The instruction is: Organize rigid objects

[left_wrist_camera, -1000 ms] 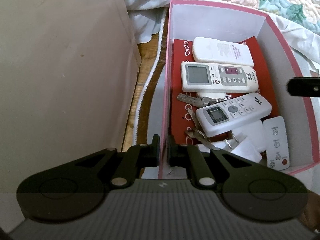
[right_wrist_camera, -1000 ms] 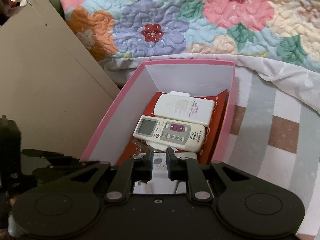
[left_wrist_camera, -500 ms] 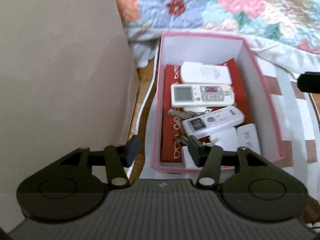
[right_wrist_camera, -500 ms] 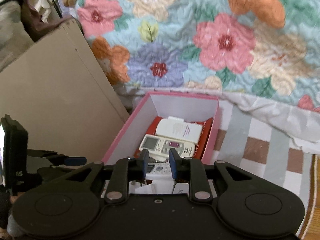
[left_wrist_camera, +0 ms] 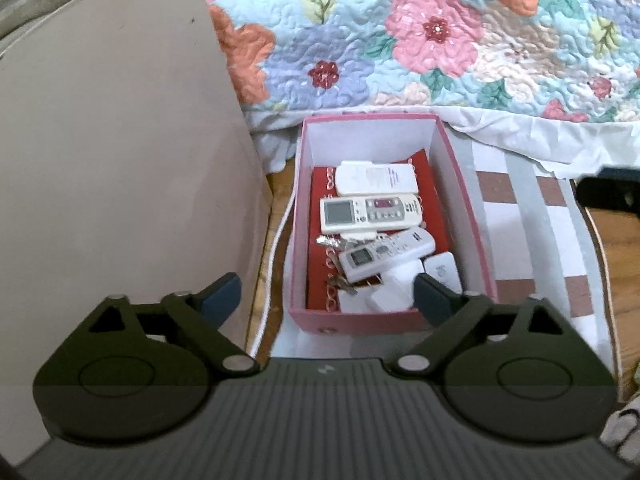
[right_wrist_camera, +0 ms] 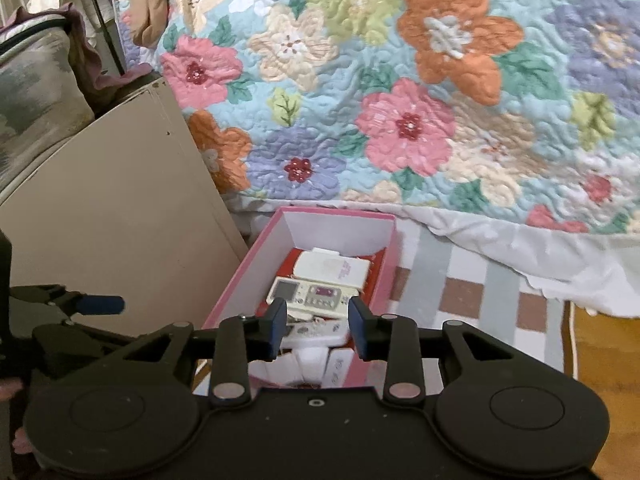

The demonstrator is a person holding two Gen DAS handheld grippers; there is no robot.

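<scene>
Two handheld grippers hover above a pink cardboard box that sits on a checked mat on the floor, beside a bed covered by a floral quilt.

From the left wrist camera, the left gripper has its jaws spread wide and still opening, with nothing between them. A second ago those jaws were pinched narrowly together right at the box's near-left edge. The box now looks smaller and farther below, so the gripper has lifted away, and much more of the quilt shows. A plain beige panel fills the left side.

Inside the box, on a red liner, lie a white remote turned face down at the far end, then a white remote with a screen and pink panel, then a grey-and-white remote set at a slant. A small white remote lies at the near right, a white charger plug at the near end, and keys along the left side. Their arrangement matches the earlier frames.

From the right wrist camera, the right gripper is partly open and widening, empty, where before its jaws were nearly closed. It too sits higher above the box than a second ago. The left gripper's blue-tipped finger shows at the left edge.
</scene>
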